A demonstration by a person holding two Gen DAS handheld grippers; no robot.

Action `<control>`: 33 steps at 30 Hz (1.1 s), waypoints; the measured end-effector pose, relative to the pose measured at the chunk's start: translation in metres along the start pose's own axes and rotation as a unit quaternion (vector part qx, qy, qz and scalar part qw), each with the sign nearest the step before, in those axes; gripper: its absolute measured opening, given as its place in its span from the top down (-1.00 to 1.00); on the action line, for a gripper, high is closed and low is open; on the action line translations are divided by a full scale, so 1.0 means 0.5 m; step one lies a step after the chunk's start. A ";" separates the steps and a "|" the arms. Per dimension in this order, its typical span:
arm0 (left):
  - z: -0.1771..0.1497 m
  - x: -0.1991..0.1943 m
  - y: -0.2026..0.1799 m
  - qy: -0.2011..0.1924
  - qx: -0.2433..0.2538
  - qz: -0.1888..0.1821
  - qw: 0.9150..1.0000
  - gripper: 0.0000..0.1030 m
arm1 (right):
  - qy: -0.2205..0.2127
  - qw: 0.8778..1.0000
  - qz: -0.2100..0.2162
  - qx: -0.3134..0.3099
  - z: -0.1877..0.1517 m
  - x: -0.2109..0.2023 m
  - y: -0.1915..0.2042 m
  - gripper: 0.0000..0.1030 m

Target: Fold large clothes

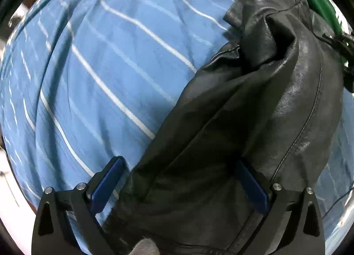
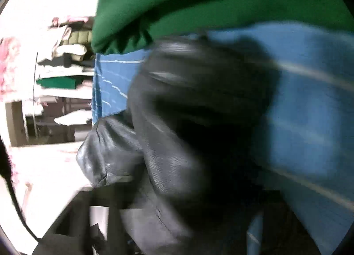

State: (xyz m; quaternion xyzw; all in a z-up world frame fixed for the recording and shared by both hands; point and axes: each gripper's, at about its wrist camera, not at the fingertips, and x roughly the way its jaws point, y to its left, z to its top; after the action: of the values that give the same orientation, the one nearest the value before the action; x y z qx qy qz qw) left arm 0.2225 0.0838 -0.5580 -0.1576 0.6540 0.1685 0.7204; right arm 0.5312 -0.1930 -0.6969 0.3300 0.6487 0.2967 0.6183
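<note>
A black leather jacket (image 1: 254, 104) lies bunched on a blue sheet with white stripes (image 1: 106, 73). In the left wrist view my left gripper (image 1: 179, 184) is open, its blue-padded fingers (image 1: 108, 184) wide apart, with a fold of the jacket lying between them. In the right wrist view the jacket (image 2: 188, 126) fills the middle of the blurred frame and covers my right gripper's fingers, so their state is hidden. The striped sheet (image 2: 309, 111) shows to the right of the jacket.
A green garment (image 2: 199, 0) lies at the far end of the sheet and shows at the top right of the left wrist view (image 1: 318, 2). Shelves with folded clothes (image 2: 64, 73) stand beyond the bed edge at left. A black cable (image 2: 15, 199) hangs at lower left.
</note>
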 end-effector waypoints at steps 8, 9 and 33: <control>0.052 -0.107 0.027 -0.041 0.044 0.028 0.998 -1.00 | -0.139 0.980 0.020 0.144 -0.194 -0.226 -0.058 0.62; 0.053 -0.122 0.038 -0.047 0.039 0.030 0.998 -1.00 | -0.157 0.972 0.012 0.172 -0.241 -0.275 -0.083 0.62; 0.019 0.020 0.138 -0.031 -0.029 0.089 0.995 -1.00 | -0.096 0.914 -0.368 0.138 -0.733 -0.554 -0.184 -0.83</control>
State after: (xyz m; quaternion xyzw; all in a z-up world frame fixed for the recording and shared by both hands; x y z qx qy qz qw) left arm 0.2007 0.1503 -0.5677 -0.1145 0.6373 0.2554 0.7180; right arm 0.1649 -0.4603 -0.5800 0.1769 0.6964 -0.0778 0.6911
